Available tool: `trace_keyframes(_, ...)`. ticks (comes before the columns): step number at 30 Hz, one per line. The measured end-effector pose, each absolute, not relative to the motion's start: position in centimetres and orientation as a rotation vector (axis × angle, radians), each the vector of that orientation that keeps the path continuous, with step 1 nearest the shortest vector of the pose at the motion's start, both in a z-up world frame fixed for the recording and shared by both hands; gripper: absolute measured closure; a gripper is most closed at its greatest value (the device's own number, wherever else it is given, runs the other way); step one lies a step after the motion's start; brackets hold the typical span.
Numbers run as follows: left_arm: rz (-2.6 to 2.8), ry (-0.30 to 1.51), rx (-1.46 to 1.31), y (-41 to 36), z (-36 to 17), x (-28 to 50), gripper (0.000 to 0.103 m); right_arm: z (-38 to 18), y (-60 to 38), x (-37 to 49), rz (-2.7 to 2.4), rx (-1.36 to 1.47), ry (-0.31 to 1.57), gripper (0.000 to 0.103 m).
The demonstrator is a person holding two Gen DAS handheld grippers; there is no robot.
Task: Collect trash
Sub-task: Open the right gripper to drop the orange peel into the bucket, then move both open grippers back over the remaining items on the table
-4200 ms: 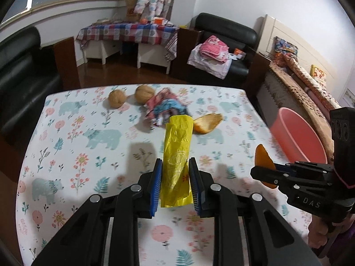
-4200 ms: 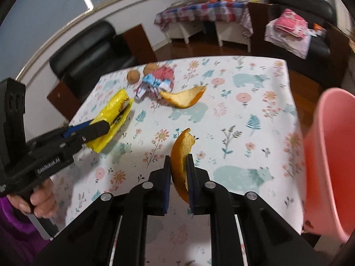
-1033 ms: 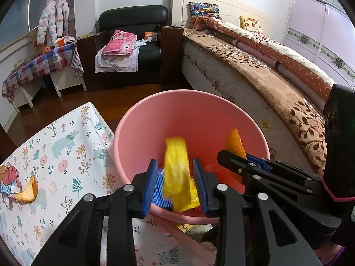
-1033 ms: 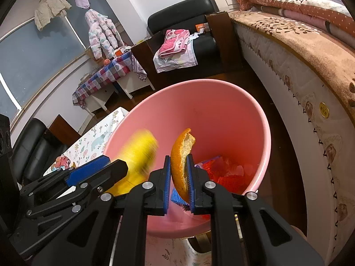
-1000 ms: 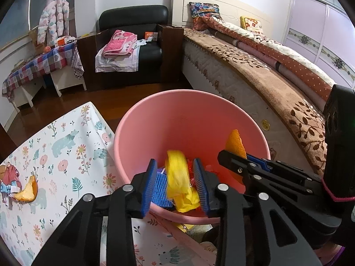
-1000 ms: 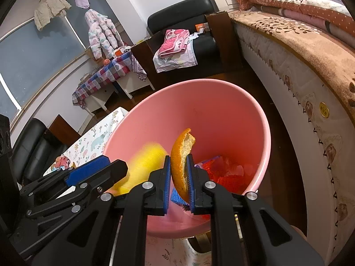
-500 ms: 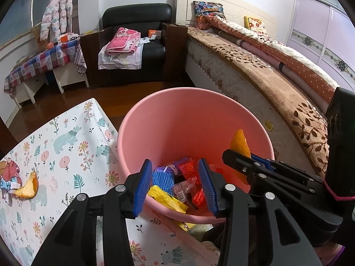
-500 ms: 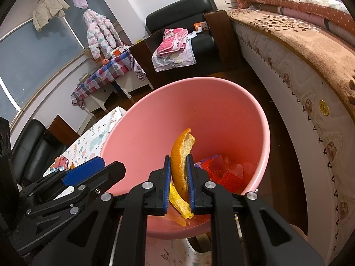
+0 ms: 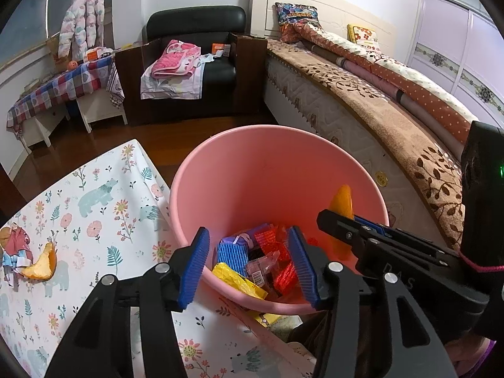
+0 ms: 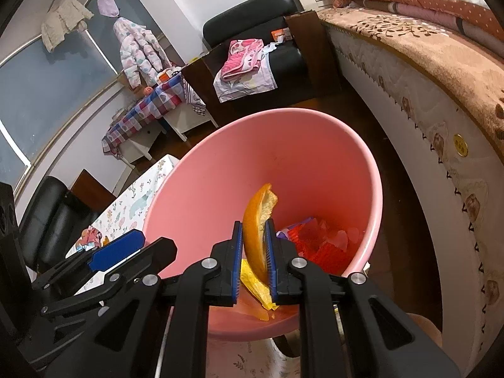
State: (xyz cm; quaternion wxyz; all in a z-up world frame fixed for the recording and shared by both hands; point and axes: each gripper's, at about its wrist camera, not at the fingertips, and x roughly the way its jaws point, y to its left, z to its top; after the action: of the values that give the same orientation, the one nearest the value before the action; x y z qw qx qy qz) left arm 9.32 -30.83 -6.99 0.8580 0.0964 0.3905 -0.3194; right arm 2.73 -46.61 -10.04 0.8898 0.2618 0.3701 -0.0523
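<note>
1. L tongs (image 9: 249, 264) over the near rim of the pink bin (image 9: 277, 163); jaws have just been opening and now stand spread wide, nothing between the pads.
2. Yellow wrapper (image 9: 239, 278) lies inside the bin near the front wall, next to a blue foam net (image 9: 231, 250) and red wrappers (image 9: 283, 275).
3. R tongs (image 10: 254, 266) pressed together, pinching an orange peel (image 10: 256, 220); peel stands upright above the bin opening, not touching the rest of the trash.
4. Bin sits just beside the edge of the floral-cloth surface (image 9: 94, 220), w/ the bed (image 9: 378, 94) on its other side.
5. On the surface at far left: another peel piece (image 9: 41, 264) beside a crumpled red-blue wrapper (image 9: 14, 247).
</note>
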Motion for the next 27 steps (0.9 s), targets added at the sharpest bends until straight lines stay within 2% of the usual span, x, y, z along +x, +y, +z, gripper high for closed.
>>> trace_keyframes(3, -0.669, 0.812, 0.192, -30.3, -6.7, 9.2, 0.050, -9.8, -46.6, 2.6, -0.116, 0.547, 0.758, 0.076)
trace_keyframes(5, -0.668, 0.810, 0.184, -30.1, -6.4, 9.2, 0.050, -9.4, -46.5, 2.5, -0.113, 0.544, 0.747, 0.074)
trace_keyframes(16, -0.650, 0.771, 0.138, -27.4, -4.5, 8.8, 0.049, -7.3, -44.3, 2.2, -0.099, 0.470, 0.721, 0.073)
trace_keyframes(27, -0.558, 0.759, 0.081, -21.1, -3.8, 8.8, 0.049, -5.9, -39.7, 2.8, -0.023, 0.376, 0.742, 0.073)
